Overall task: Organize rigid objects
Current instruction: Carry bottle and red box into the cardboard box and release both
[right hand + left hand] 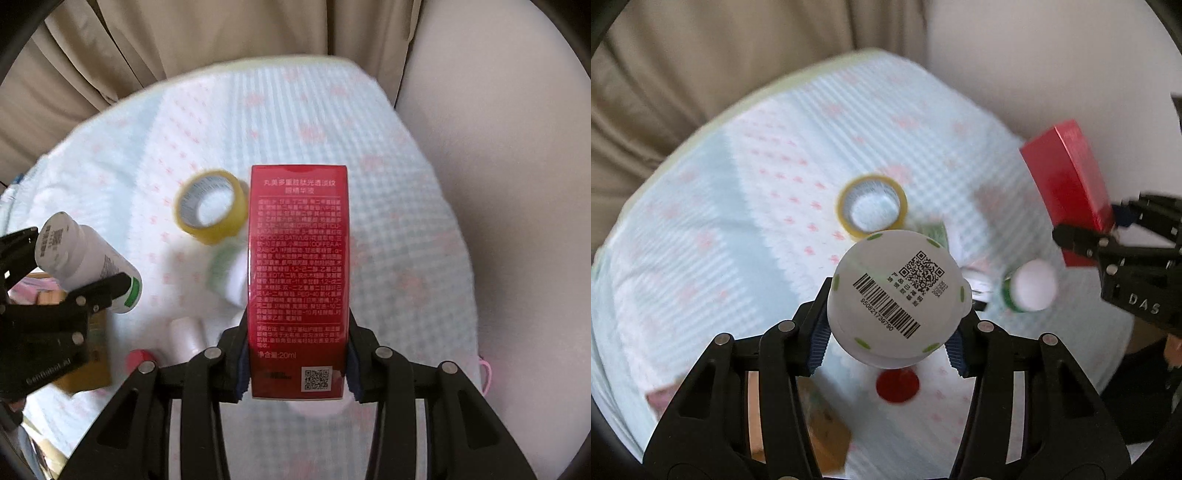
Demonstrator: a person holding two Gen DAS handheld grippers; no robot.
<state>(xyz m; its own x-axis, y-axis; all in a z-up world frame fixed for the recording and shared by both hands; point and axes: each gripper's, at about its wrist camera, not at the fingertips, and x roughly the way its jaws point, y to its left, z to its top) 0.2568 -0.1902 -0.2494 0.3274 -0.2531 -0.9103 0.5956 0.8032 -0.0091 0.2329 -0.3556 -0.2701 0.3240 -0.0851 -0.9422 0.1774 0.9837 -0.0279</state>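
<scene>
Left tongs (886,328): closed on the white bottle (895,295), base with barcode facing the camera, held above the worktop (757,184).
Right tongs (295,363): clamped on the lower end of the red box (298,258) (printed face up), held above the worktop.
Tape roll (211,206): lying flat on the checked cloth (388,240) below.
</scene>
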